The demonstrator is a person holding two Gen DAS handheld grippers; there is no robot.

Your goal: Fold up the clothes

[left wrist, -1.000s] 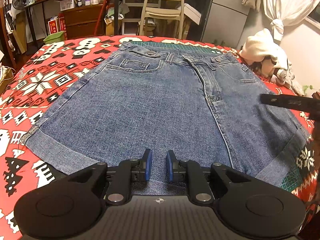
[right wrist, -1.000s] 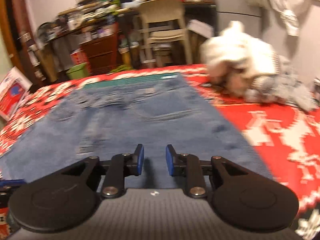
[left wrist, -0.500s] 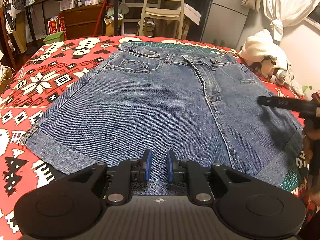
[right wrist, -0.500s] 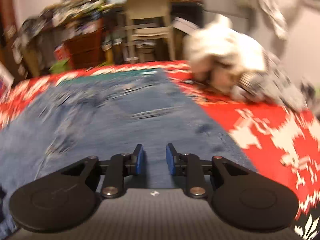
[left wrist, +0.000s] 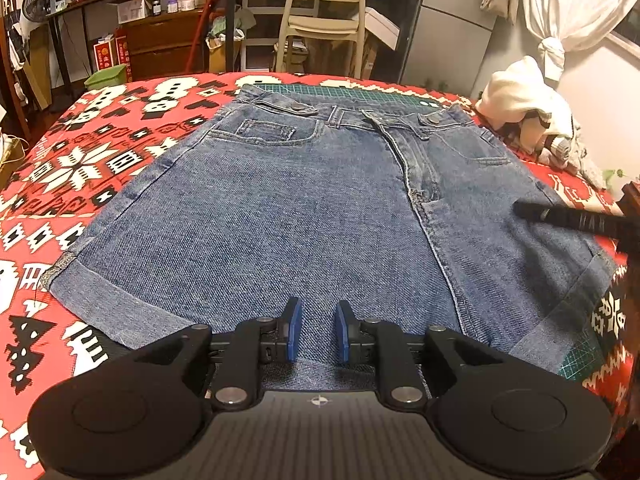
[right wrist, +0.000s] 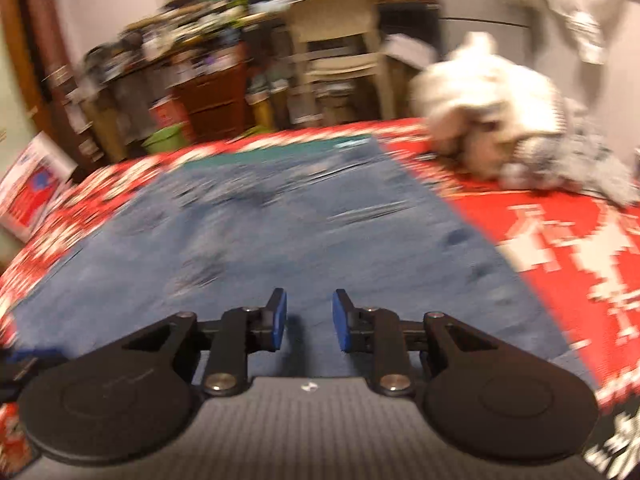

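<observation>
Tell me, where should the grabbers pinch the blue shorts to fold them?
Probably at the two corners on one side of the shorts: the waistband end and the rolled cuff below it. They lie flat, front up, so only the edges offer something to pinch. The open left gripper could slide in low from the outer edge, then carry that half over the zipper line.

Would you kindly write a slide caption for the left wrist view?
Open left gripper poised at the hem of denim shorts spread flat on a red patterned blanket.
</observation>
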